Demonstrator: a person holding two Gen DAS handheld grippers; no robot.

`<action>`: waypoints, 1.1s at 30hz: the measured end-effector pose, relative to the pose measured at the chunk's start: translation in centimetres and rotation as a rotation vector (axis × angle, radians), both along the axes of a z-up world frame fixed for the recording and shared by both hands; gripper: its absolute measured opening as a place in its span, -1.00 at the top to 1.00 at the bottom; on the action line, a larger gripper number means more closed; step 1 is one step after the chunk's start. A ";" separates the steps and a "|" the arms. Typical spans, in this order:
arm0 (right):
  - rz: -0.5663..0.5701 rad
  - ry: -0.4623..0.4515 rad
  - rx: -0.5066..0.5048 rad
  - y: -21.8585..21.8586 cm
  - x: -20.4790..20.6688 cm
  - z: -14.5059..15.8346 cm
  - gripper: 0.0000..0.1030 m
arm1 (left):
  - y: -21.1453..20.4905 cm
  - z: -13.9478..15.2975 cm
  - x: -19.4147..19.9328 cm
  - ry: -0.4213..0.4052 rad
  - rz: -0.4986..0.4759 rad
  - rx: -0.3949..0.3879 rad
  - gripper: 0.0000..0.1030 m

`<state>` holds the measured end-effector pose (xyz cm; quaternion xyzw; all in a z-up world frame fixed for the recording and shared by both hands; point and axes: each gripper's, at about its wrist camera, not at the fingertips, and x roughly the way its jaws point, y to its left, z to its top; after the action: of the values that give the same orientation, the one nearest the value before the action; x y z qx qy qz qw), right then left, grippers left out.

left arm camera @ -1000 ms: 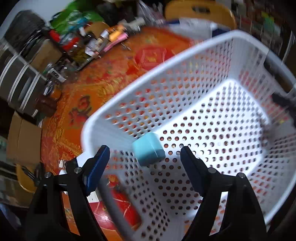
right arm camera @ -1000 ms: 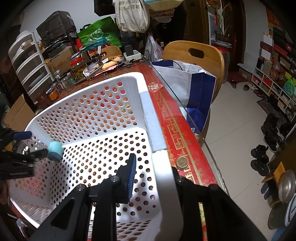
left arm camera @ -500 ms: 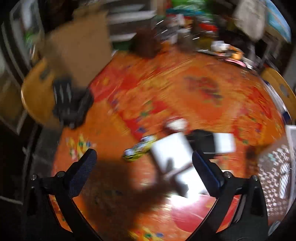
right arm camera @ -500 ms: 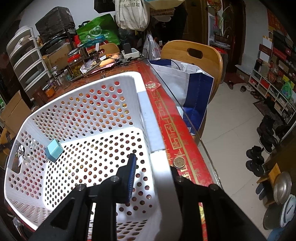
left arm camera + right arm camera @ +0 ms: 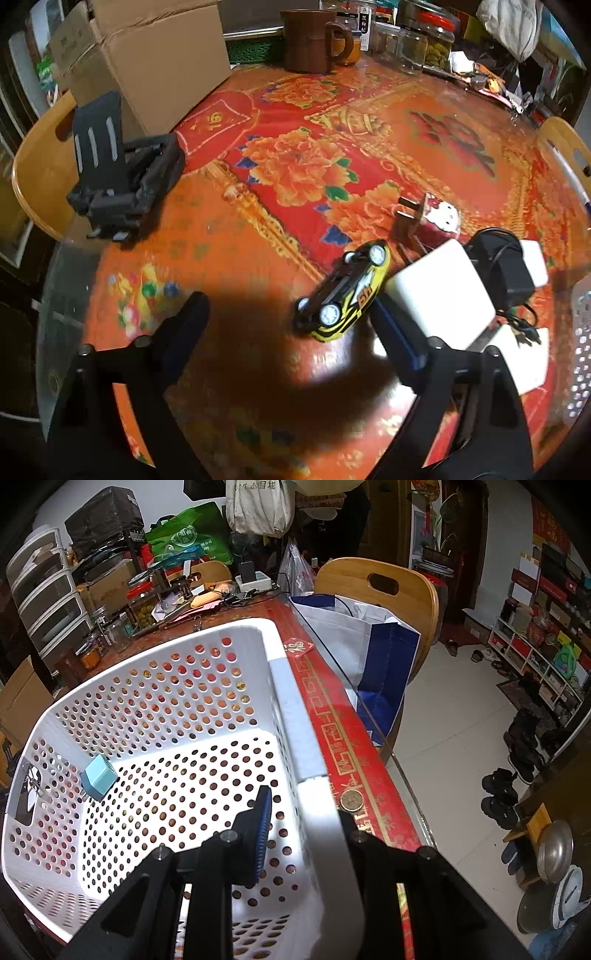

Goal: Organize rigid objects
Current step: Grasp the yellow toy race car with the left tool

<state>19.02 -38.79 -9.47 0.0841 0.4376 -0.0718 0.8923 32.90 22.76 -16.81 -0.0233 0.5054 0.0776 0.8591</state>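
Two black angular claw frames (image 5: 288,314) (image 5: 303,819) with silver screw heads and ribbed blue pads (image 5: 263,830)

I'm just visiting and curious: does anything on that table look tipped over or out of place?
Yes. The yellow toy car lies on its side, wheels showing, leaning against a white box. Nothing looks spilled or broken.

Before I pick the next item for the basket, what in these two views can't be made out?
- Left wrist view: the black adapter covers part of the white boxes; their count is unclear.
- Left wrist view: the white basket is cut off by the right edge.
- Right wrist view: the right gripper, shut on the basket wall, hides that rim section.
- Right wrist view: the teal box is too small to identify.
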 end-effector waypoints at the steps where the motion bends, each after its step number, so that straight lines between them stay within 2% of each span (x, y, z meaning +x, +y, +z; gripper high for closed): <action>1: 0.000 -0.001 -0.001 0.0 0.0 0.0 0.56 | 0.0 0.0 0.2 -0.006 0.005 -0.001 -0.60; 3: 0.000 -0.003 0.001 0.0 0.0 0.0 0.56 | 0.4 -0.4 0.9 -0.009 0.012 -0.015 -0.51; 6: 0.002 -0.001 -0.003 0.0 0.0 0.0 0.56 | 0.1 -0.3 1.1 -0.023 0.004 -0.020 -0.18; 7: 0.003 0.000 -0.006 0.0 0.0 0.0 0.56 | -0.3 -0.1 1.0 -0.029 -0.006 -0.016 0.04; 8: 0.004 0.000 -0.009 0.1 0.0 0.0 0.56 | -0.6 -0.1 1.2 -0.033 -0.015 -0.012 0.37; 9: 0.004 0.000 -0.009 0.1 0.0 0.0 0.56 | -0.9 0.0 1.1 -0.032 -0.022 -0.006 0.44; 15: 0.005 0.000 -0.009 0.1 0.0 0.0 0.56 | -3.4 0.8 0.3 -0.076 -0.010 0.175 0.46; 18: 0.010 0.000 -0.012 0.2 0.0 0.1 0.56 | -4.1 2.7 -0.9 -0.131 0.022 0.243 0.46; 21: 0.013 -0.005 -0.010 0.1 0.0 0.1 0.56 | -4.8 5.0 -2.0 -0.174 0.087 0.352 0.46; 27: 0.019 -0.014 -0.003 0.0 -0.2 0.1 0.56 | -5.1 7.8 -3.3 -0.195 0.134 0.352 0.46; 33: 0.027 -0.019 0.003 -0.1 -0.2 0.0 0.56 | -7.4 9.6 -4.8 -0.225 0.094 0.353 0.46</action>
<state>18.82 -38.86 -9.46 0.0800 0.4302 -0.0581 0.8973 28.05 15.39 -7.18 0.0956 0.3832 0.2017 0.8963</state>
